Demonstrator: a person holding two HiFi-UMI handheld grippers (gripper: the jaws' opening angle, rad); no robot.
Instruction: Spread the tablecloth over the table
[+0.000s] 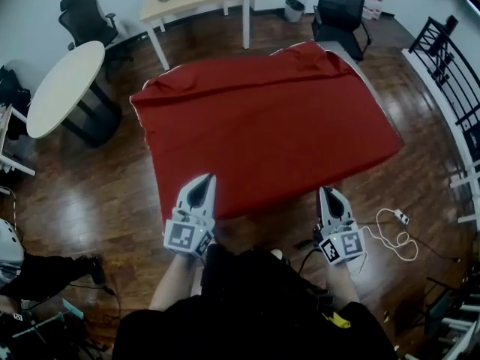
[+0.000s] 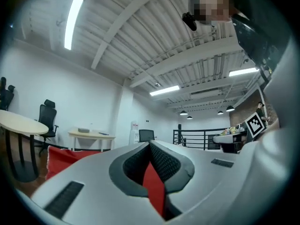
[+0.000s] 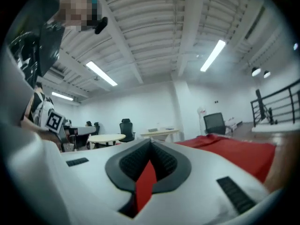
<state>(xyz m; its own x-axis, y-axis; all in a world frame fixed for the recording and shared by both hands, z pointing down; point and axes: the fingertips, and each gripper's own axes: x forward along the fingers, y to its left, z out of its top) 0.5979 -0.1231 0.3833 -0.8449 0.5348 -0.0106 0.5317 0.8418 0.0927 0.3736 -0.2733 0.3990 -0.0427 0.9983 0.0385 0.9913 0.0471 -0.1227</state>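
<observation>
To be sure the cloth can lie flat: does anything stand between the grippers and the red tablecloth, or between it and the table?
Nothing visible does. The left gripper and right gripper are each shut on the tablecloth at its near edge, and no bulge shows over the table.

the left gripper (image 1: pixel 203 180) and right gripper (image 1: pixel 328 193) share one build: smooth, pale grey shells that taper to a rounded wedge at the far end. each carries a cube (image 1: pixel 187 237) at its near end, its white faces printed with black square markers. seen close, the opening is lined with dark grey pads (image 2: pixel 165 162) of fine ribbed texture, set in a charcoal collar. a short dark slotted strip (image 2: pixel 64 198) sits on the shell at either side. the person wears a black top (image 1: pixel 255 306); a small yellow patch (image 1: pixel 341 320) at its near right may be a tag.
</observation>
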